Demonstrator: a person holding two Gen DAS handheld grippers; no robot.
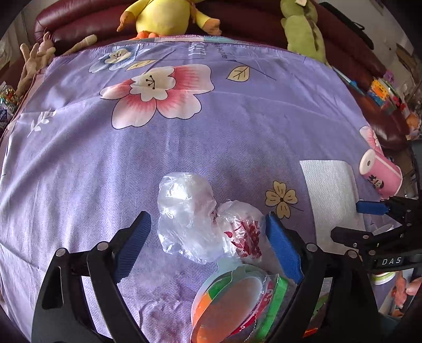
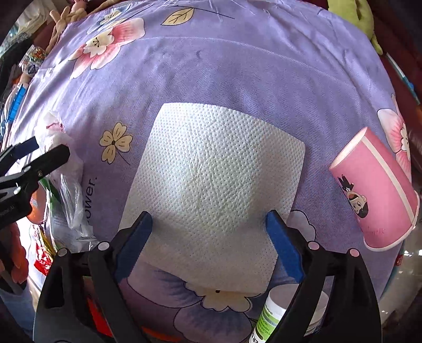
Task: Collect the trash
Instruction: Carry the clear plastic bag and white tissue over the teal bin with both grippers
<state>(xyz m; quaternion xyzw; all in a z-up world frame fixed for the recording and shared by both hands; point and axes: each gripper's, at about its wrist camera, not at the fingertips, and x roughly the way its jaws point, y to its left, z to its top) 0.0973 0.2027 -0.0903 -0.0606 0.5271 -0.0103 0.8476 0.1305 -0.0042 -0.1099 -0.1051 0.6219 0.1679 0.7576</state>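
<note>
A crumpled clear plastic bag (image 1: 190, 216) with red print lies on the purple flowered cloth (image 1: 132, 158). My left gripper (image 1: 208, 232) is open, its blue pads on either side of the bag. A round snack cup (image 1: 237, 303) with green and orange wrapping lies just below the bag. A white paper towel (image 2: 211, 184) lies flat on the cloth; it also shows in the left wrist view (image 1: 329, 192). My right gripper (image 2: 208, 237) is open, straddling the towel's near part. A pink paper cup (image 2: 377, 190) lies on its side to the right.
Stuffed toys, yellow (image 1: 163, 15) and green (image 1: 303, 29), sit on the dark red sofa behind the cloth. A white container with a green label (image 2: 290, 314) stands near the front edge. Clutter lines the left edge (image 2: 31, 60) and right edge (image 1: 382, 92).
</note>
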